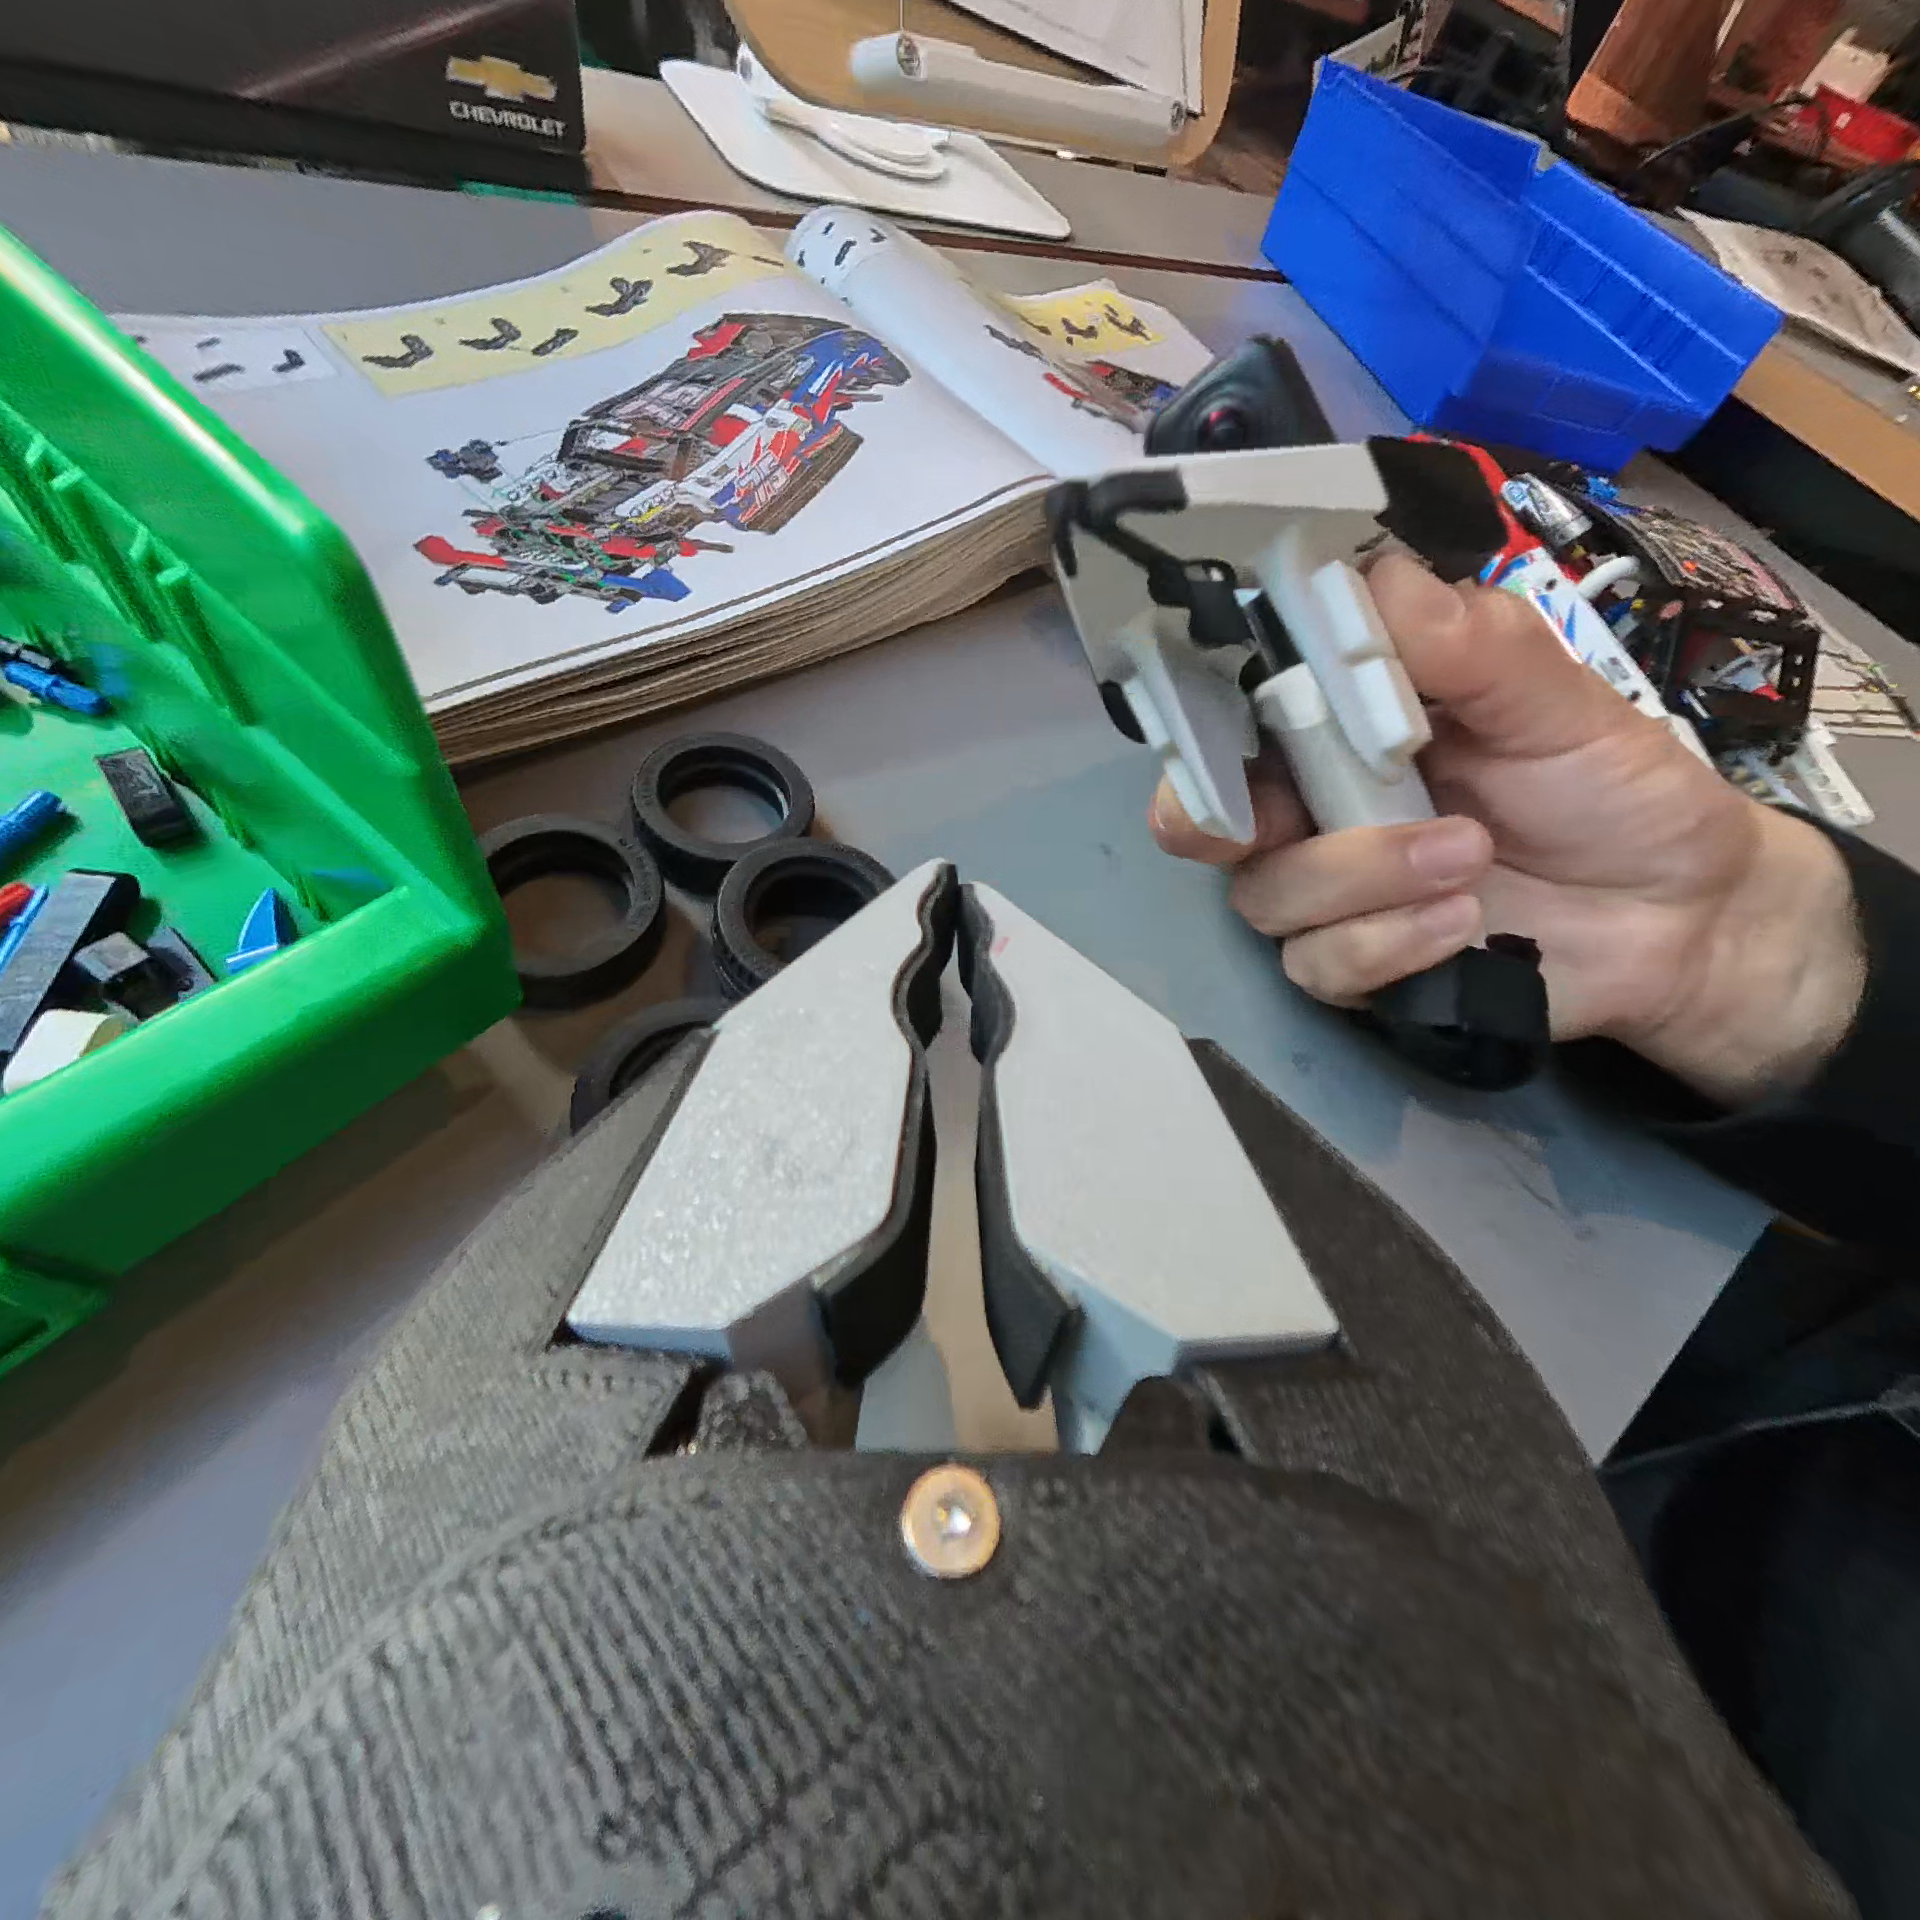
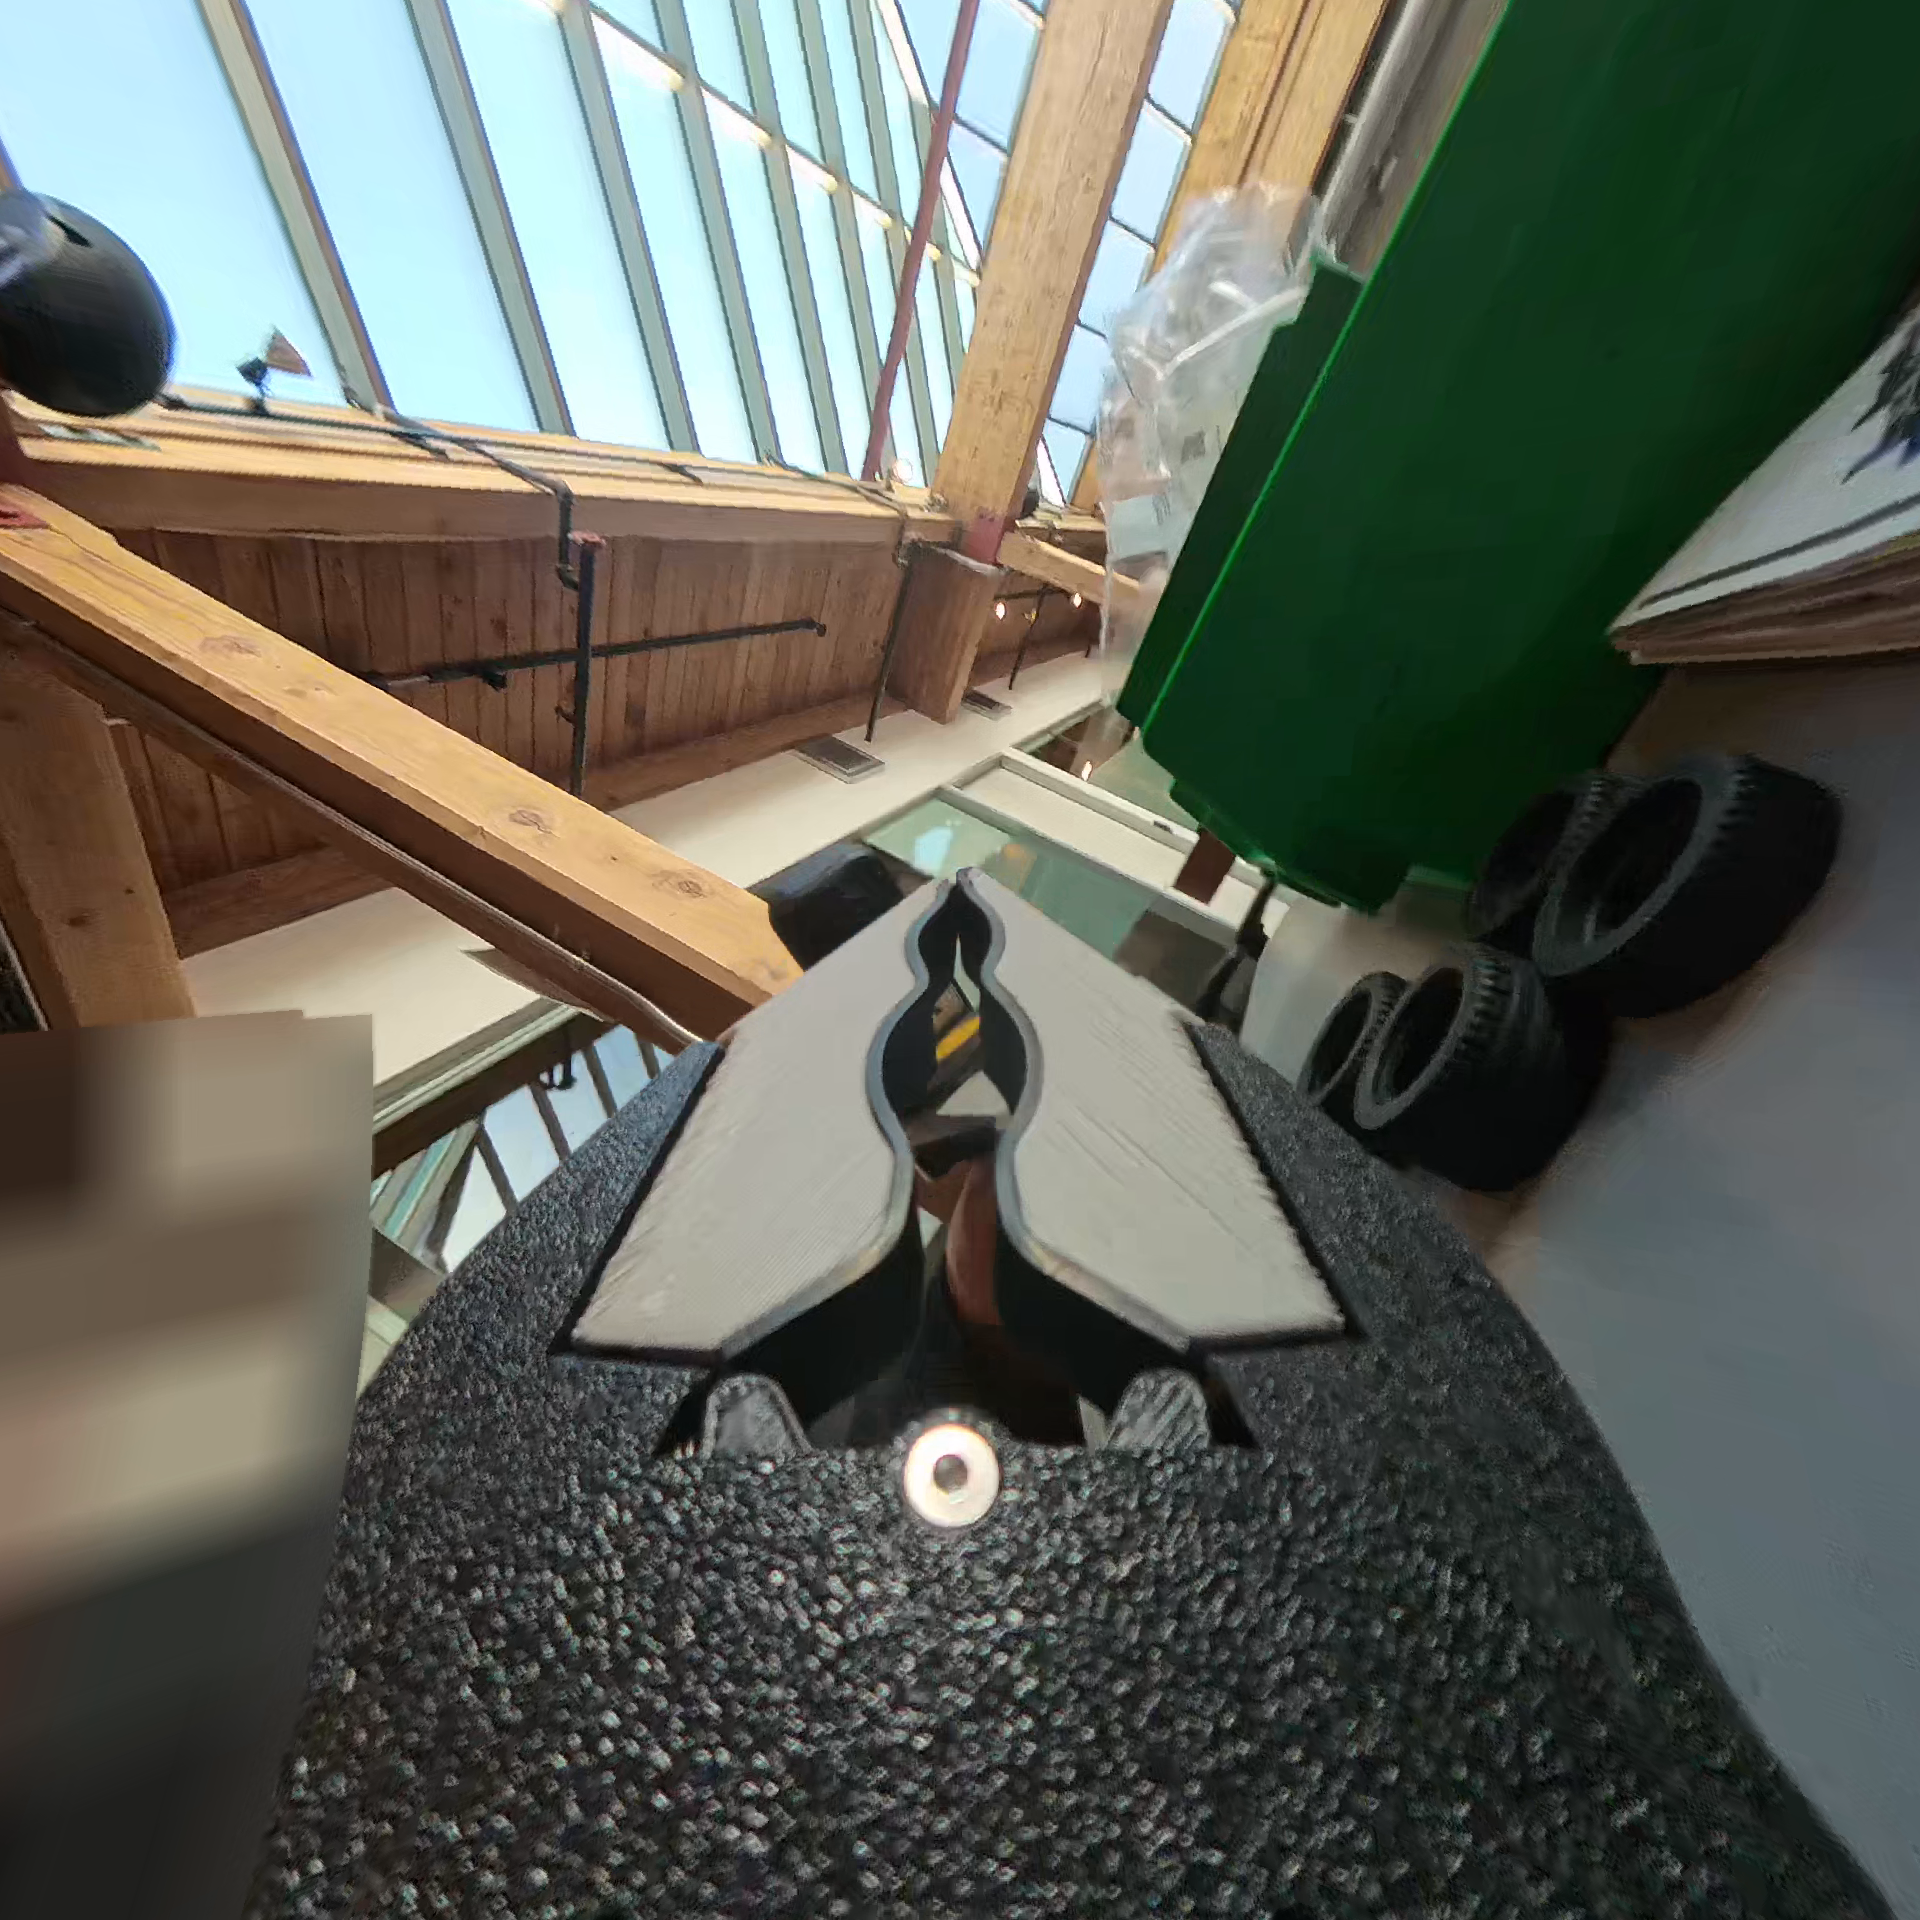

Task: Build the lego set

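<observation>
My left gripper (image 1: 954, 902) hovers low over the grey table (image 1: 1039, 727), shut with nothing between its pads. Just ahead of it lie several black tyres (image 1: 722, 795). A green bin (image 1: 260, 1039) at the left holds loose blue, black and white pieces (image 1: 114, 935). The partly built car (image 1: 1683, 623) stands at the right, behind a hand (image 1: 1558, 831) that holds the right gripper tilted up. In the right wrist view my right gripper (image 2: 961, 883) is shut on nothing and points up toward the roof. The tyres (image 2: 1662, 883) and the green bin (image 2: 1507, 468) are off to its right.
An open instruction booklet (image 1: 623, 499) lies behind the tyres, and its edge shows in the right wrist view (image 2: 1787, 603). A blue bin (image 1: 1507, 281) stands at the back right. A black box (image 1: 312, 73) and a white stand (image 1: 883, 135) are at the back. The tips of one gripper are about 7 cm away from the tips of the other.
</observation>
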Demonstrator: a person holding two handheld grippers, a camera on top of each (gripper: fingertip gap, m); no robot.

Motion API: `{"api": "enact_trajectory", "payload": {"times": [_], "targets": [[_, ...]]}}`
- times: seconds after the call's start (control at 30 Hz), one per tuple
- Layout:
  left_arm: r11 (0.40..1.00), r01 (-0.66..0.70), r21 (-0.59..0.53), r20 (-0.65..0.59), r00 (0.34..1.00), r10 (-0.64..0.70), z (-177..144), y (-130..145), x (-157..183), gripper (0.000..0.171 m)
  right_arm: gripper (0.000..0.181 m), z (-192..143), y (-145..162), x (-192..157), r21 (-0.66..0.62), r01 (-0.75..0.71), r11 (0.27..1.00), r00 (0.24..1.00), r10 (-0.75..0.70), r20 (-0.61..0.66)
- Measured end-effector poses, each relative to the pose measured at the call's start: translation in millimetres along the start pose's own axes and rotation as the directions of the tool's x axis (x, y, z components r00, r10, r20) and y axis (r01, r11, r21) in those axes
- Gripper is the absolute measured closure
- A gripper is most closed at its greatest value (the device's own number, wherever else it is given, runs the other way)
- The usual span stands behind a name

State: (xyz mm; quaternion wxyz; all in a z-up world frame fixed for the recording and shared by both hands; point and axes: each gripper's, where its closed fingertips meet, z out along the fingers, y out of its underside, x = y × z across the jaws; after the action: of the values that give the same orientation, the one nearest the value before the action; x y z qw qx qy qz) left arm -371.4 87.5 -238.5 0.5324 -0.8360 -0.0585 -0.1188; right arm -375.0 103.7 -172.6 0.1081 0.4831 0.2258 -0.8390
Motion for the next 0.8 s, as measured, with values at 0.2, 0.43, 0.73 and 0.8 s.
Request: {"api": "enact_trajectory", "payload": {"times": [0.2,0.43,0.73,0.8], "targets": [[0.992,-0.045,-0.114,0.007,0.999,0.046,11.7,14.5,3.7,0.171,0.181,10.6,22.0,9.1,-0.107,0.132,0.985,0.984,-0.144,-0.107],[0.981,-0.103,-0.164,0.016,0.994,0.107,17.2,21.1,7.3,0.171,0.181,4.7,28.9,-2.8,-0.098,0.238,0.966,0.961,-0.249,-0.119],[0.934,-0.225,-0.278,-0.036,0.974,0.224,27.9,39.3,20.9,0.165,0.174,-6.1,112.1,-53.1,-0.421,0.377,0.825,0.866,-0.475,-0.155],[0.92,-0.257,-0.294,-0.044,0.966,0.256,29.2,42.5,23.3,0.164,0.167,-18.8,124.2,-67.5,-0.483,0.424,0.766,0.826,-0.546,-0.142]]}}
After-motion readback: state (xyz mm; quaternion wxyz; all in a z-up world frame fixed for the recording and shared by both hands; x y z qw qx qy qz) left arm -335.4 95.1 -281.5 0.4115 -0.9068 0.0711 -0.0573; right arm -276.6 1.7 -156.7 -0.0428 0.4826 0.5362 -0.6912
